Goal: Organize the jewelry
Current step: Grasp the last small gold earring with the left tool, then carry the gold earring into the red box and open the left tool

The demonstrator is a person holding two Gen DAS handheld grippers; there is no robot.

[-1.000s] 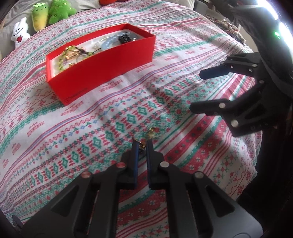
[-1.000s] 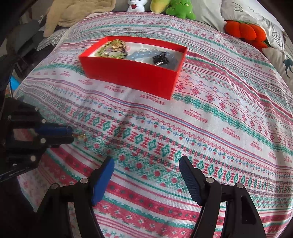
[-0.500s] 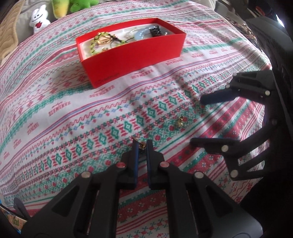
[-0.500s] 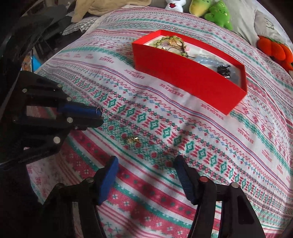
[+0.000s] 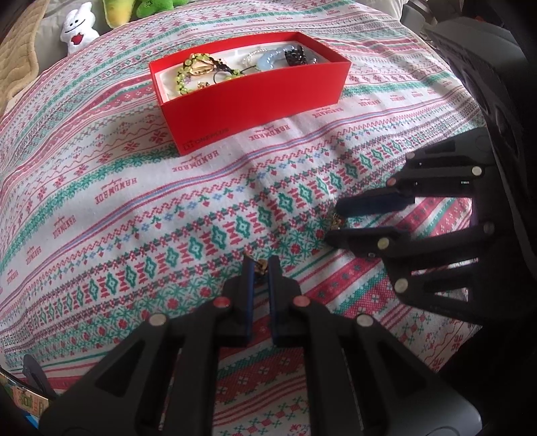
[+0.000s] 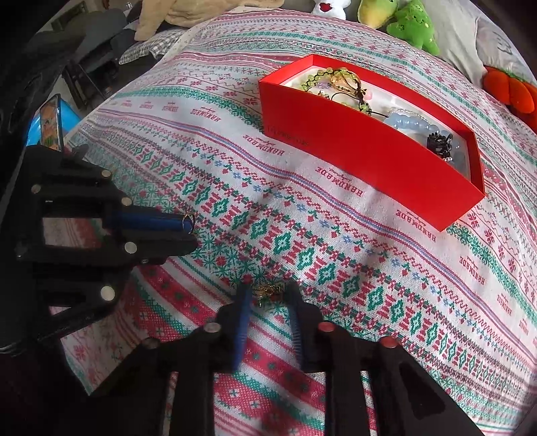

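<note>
Fingers, left gripper [image 5: 259,268]: clenched on a small gold earring [image 5: 260,265], which shows only as a glint between the blue pads; the same piece reads as a small ring at the tips in the right wrist view [image 6: 188,222]. Held clear of the cloth, as far as can be judged.

Fingers, right gripper [image 6: 268,296]: jaws have just been closing, from wide apart a second ago to a narrow gap now, with a second small gold piece [image 6: 267,291] between them on the bedspread [image 5: 100,201]. Whether the pads already press on it cannot be told; from the left wrist view [image 5: 336,221] it sits right in the mouth of the jaws, still against the cloth.

Change noted: a second ago the right gripper stood open and away from this piece. It has since travelled across to it and narrowed around it. The left grip is unchanged.

Red box [image 5: 255,97]: open-topped, farther up the bedspread, well apart from both grippers. Contents: green bead bracelet [image 5: 188,72], pale blue bracelet [image 5: 270,60], a dark item [image 5: 295,55], other small pieces too tangled to name.

Surroundings: plush toys [image 6: 407,23] beyond the box at the bed's far edge.

Assessment: these look like the last two loose pieces in view. If the right grip takes, both hands would be loaded and the remaining step is likely the carry to the box. Risk: a piece this small may slip or snag the weave on lifting.
</note>
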